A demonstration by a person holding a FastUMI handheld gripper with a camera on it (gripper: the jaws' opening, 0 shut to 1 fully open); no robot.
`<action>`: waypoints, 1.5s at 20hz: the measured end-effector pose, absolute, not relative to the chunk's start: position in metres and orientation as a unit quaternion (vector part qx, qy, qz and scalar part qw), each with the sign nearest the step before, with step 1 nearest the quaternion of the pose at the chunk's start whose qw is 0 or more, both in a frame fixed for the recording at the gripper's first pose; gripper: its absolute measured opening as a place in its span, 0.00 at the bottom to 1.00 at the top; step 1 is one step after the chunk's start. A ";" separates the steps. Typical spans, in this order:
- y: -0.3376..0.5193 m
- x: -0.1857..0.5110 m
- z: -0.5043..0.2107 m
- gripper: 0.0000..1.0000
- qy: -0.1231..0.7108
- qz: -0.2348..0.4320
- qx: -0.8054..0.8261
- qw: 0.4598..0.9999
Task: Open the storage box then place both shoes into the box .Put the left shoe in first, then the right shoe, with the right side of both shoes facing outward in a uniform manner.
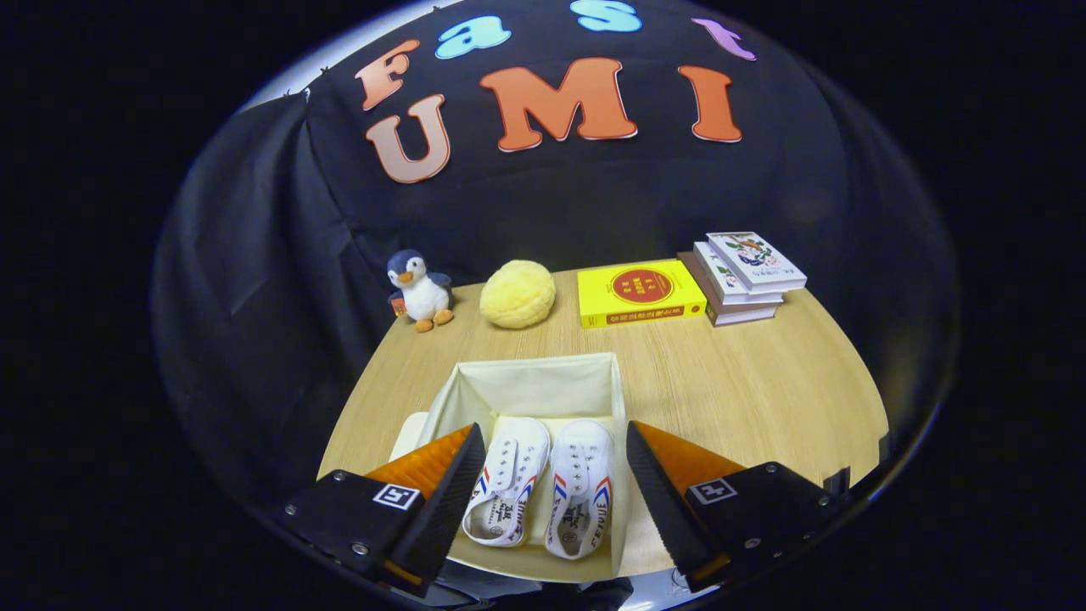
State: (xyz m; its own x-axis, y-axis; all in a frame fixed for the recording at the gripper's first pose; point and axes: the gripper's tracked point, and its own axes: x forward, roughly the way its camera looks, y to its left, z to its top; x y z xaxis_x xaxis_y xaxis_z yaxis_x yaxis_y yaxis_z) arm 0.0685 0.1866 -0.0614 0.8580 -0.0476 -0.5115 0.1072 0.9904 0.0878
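Note:
A cream fabric storage box (533, 383) stands open on the wooden table, just ahead of my fingers. Two white canvas shoes with red and blue stripes lie side by side inside it, toes pointing away from me: one shoe (507, 490) on the left, the other shoe (582, 496) on the right. My gripper (550, 475) hovers above the near part of the box, open wide, with both shoes seen between its fingers. Neither finger touches a shoe. A pale flat piece, perhaps the box's lid (411, 431), pokes out beside the box's left wall.
Along the back of the table (747, 390) sit a plush penguin (419, 292), a yellow round plush (517, 294), a yellow book (640, 294) and a stack of three books (741, 277). Black cloth walls surround the table. Bare tabletop lies right of the box.

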 end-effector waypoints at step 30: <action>-0.051 0.017 0.089 0.99 0.090 -0.108 0.059 0.988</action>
